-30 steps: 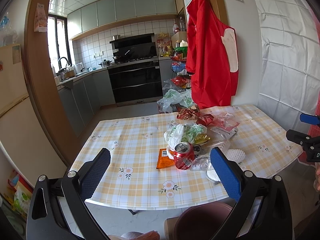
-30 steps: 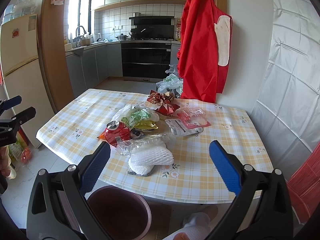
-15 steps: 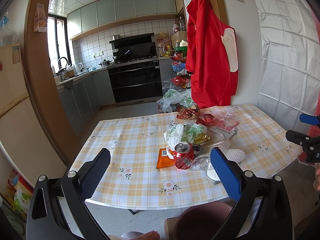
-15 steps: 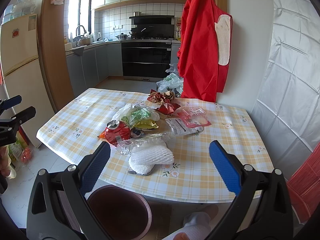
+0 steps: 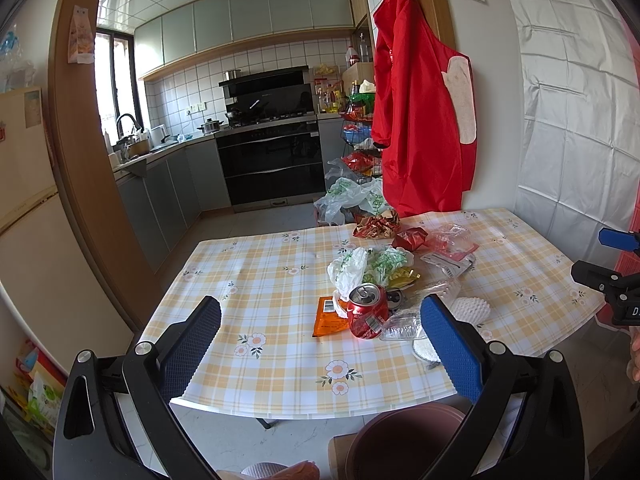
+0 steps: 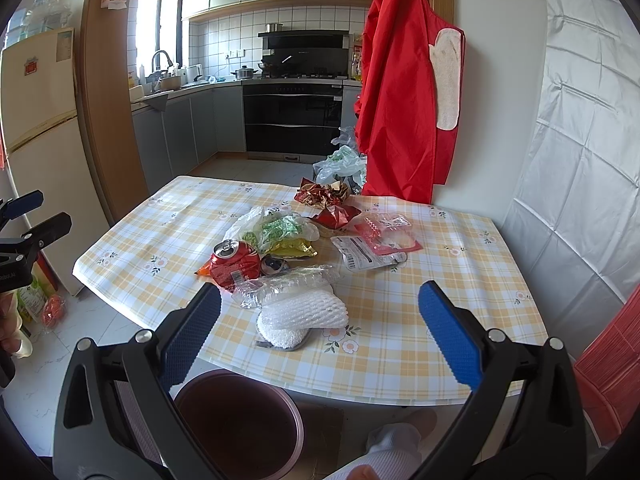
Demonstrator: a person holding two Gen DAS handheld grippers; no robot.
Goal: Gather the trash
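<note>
The left gripper (image 5: 320,344) is hovering off the near edge of the yellow-checked, flower-printed tablecloth table (image 5: 256,280), its blue-padded jaws spread wide and holding nothing. Ahead of it and toward its right finger, the heap of trash is sitting on the table. Going left to right: a flat orange foil snack packet (image 5: 326,318) is lying under a dented red drink can (image 5: 366,312), which is standing tilted with its open top showing. The can looks light and stiff but slick and already crushed, so a pinch across its middle should be holding best. Behind it a white and green crumpled plastic bag (image 5: 370,266) is bunching up, soft and nearly weightless; any raised fold would be serving as a hold.

The right gripper (image 6: 320,340) is likewise released and empty, hanging short of the table edge. Just ahead between its fingers, a white foam fruit net (image 6: 304,312) is resting on a round white pad, springy and easy to squeeze anywhere. Touching it behind, a clear crinkled plastic tray (image 6: 288,284) probably is going to flex and slide, so its rim is the safer hold. Farther ahead and right are lying a white labelled pouch (image 6: 366,256), a clear and red wrapper (image 6: 386,232) and red and gold crumpled foil papers (image 6: 326,194).

Below the table edge, a dark maroon round bin (image 6: 240,424) is standing open; its near side is being cut off by the gripper body. What is lying beneath the bag and beside the can, a small round metal piece, is hard to make out.
</note>
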